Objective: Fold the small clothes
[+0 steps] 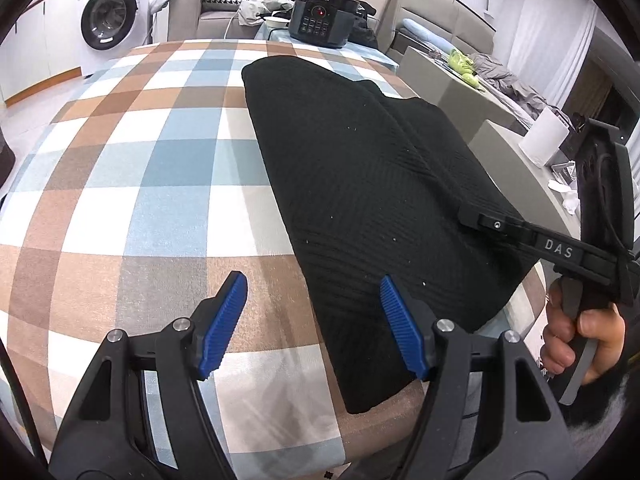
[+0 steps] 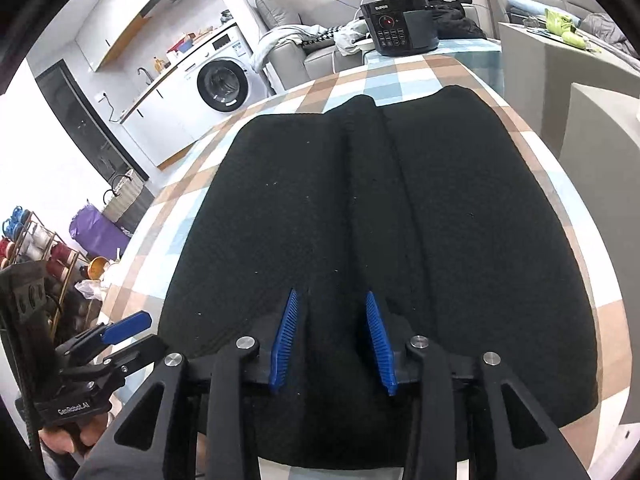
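Note:
A black ribbed garment (image 1: 360, 168) (image 2: 400, 208) lies folded lengthwise on the checked tablecloth (image 1: 140, 184) (image 2: 420, 68), with a long ridge down its middle. My left gripper (image 1: 313, 280) (image 2: 148, 334) is open at the near table edge; its right pad hangs over the garment's left border and its left pad over bare cloth. My right gripper (image 2: 331, 294) (image 1: 472, 216) hovers low over the garment's near end. Its blue pads stand apart with black fabric lying between them, and I see no pinch. A hand (image 1: 580, 336) holds its handle.
A black pressure cooker (image 1: 320, 16) (image 2: 400, 24) stands at the table's far end. A grey counter (image 1: 500, 152) with a white paper roll (image 1: 544, 136) borders the table on the right. A washing machine (image 1: 108, 20) and a sofa are behind.

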`<state>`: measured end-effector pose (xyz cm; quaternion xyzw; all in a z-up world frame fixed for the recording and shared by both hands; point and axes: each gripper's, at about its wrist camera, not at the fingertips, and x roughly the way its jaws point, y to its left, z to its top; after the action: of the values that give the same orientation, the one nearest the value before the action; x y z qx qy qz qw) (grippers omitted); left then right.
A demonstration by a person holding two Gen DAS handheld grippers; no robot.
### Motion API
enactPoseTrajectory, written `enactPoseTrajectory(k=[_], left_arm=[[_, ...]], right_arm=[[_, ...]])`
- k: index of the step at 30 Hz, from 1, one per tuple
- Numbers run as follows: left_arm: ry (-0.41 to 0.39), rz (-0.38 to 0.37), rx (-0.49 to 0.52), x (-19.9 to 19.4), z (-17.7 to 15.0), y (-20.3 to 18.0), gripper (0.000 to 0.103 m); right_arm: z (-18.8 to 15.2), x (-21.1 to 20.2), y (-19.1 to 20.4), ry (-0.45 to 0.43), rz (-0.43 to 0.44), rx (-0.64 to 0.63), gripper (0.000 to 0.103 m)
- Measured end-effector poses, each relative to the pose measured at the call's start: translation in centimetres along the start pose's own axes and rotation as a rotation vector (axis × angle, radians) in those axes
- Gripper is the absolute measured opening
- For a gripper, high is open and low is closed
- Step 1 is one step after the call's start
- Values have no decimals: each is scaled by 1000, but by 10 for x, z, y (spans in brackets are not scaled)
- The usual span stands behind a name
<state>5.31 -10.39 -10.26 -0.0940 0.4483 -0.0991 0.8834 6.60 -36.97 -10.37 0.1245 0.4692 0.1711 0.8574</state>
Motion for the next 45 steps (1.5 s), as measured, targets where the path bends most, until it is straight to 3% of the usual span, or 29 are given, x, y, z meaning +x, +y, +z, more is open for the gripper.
enactPoseTrajectory(k=[4,7,10,17,19,24,27,29,32,39,45], left_arm=[[14,-16,-10,3,-3,0,67],[19,-36,-13,7,-3,-1,67],[31,-51,-29,16,-1,-1,67],[43,-52,-65,45,19,-6,67],[41,-44,-73,51,25,-7,67],[20,-8,-124,66,44,-9,67],[-2,20,-148,72,50,-9,52],[-19,34,-135,74,53,-9,31],[-24,43,-112,72,55,-9,19],[-32,61,-126,61,50,10,17],[-49,112,-182,30,40,56,17]], right_arm=[[1,-2,2,17,-7,-16,38],[-14,-26,-12,-26,-41,32,47],[-24,-43,-25,-74,-60,93,47],[-32,-75,-56,-194,-226,192,48],[-33,-79,-69,-207,-268,234,48],[-34,-72,-92,-179,-269,290,48],[-31,-61,-93,-155,-259,268,47],[-30,-53,-89,-145,-242,243,41],[-28,-45,-81,-136,-262,214,40],[-28,-26,-52,-96,-226,154,39],[-35,-11,-5,-46,-124,75,39]])
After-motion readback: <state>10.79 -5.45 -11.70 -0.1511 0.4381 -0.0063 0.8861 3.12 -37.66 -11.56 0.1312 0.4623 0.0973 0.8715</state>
